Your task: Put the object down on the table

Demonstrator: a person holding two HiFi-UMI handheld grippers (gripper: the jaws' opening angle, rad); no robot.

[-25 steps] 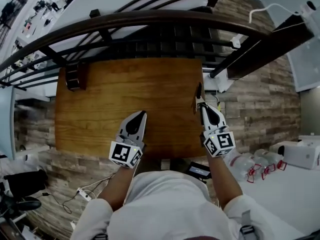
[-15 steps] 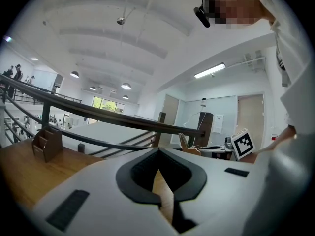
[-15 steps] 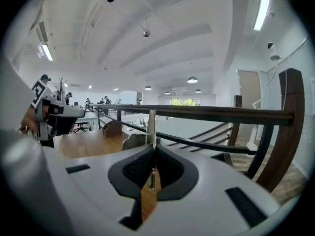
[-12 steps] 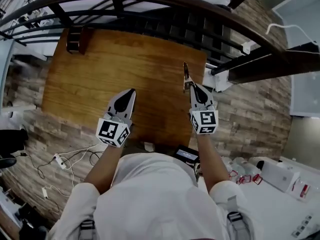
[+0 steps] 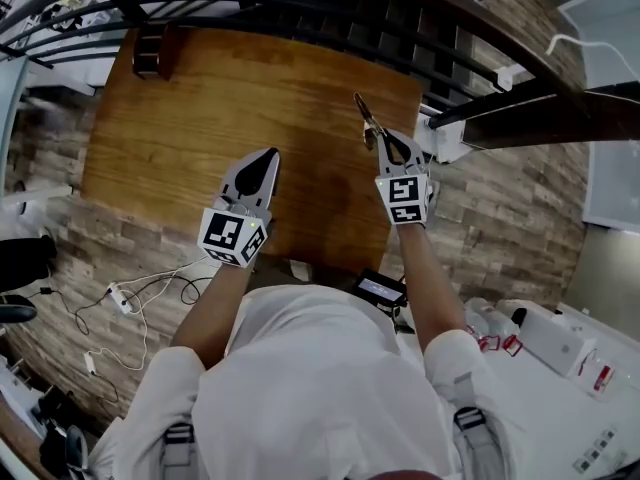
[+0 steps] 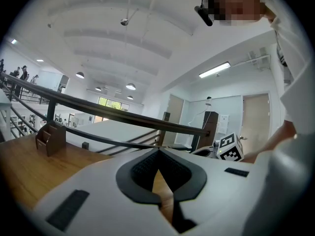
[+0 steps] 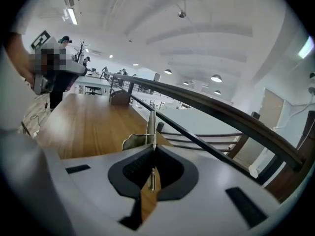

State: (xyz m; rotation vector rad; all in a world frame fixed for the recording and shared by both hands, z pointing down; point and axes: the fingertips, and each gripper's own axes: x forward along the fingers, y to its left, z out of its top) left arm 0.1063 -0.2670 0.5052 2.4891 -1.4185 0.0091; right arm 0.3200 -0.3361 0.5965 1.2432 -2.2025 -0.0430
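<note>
Right tool (image 5: 377, 139) is clamped on a thin flat metal piece (image 5: 364, 116), maybe a scraper, at the counter (image 5: 200, 118) edge, 3 o'clock. Probably light, stiff, slick, so pinch the flats. Left tool (image 5: 271, 155) is pinched together, empty.

No word, number or brand could be read. The only printed signs were black-and-white square marker patterns on the white cube (image 5: 232, 236) of the left gripper (image 5: 270, 156) and on the matching cube (image 5: 403, 198) of the right gripper (image 5: 380, 138), both over the near edge of the brown wooden table (image 5: 180, 118).
</note>
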